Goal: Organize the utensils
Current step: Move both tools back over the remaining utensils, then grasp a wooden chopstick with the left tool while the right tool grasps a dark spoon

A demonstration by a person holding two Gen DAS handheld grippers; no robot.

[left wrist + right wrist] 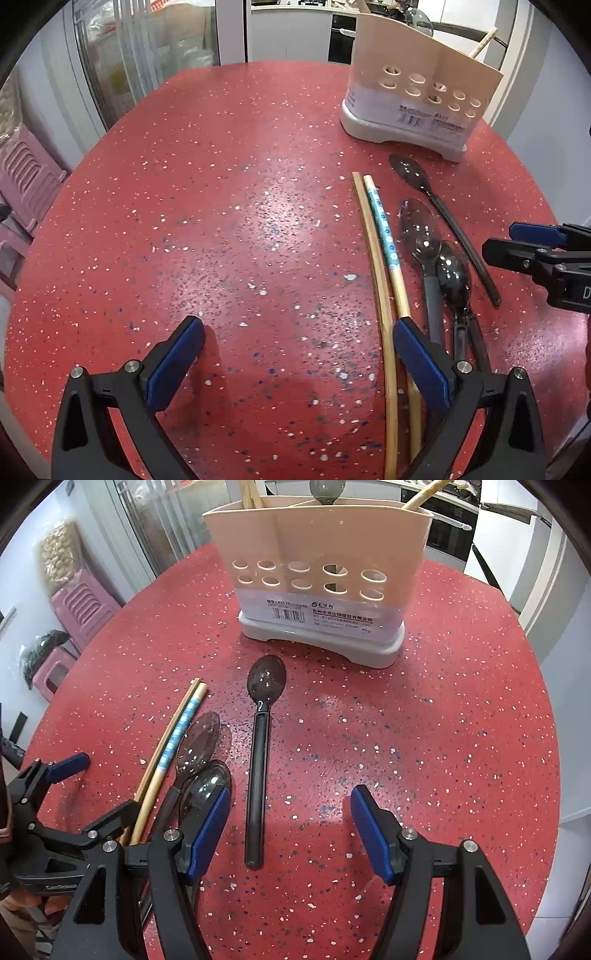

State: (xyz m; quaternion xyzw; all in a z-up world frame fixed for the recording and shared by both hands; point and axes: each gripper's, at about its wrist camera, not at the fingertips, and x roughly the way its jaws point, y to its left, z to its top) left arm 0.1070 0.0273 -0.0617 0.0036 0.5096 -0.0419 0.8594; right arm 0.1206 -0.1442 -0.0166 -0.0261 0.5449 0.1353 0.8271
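Red speckled worktop (229, 229), round-edged, lies bare at centre and left; pink stools (79, 602) and kitchen units stand beyond. Left tool (298, 350) gapes wide, empty, w/ two chopsticks (384, 266) just beside its right finger. Right tool (290, 827) also wide, empty; black spoon (258, 760) lies between its fingers, untouched. Two clear spoons (201, 760) lie btwn chopsticks and black spoon. Utensil holder (317, 572) stands near the far edge.

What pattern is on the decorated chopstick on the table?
The chopstick has a light blue band with small white flowers, clearest in the left wrist view.
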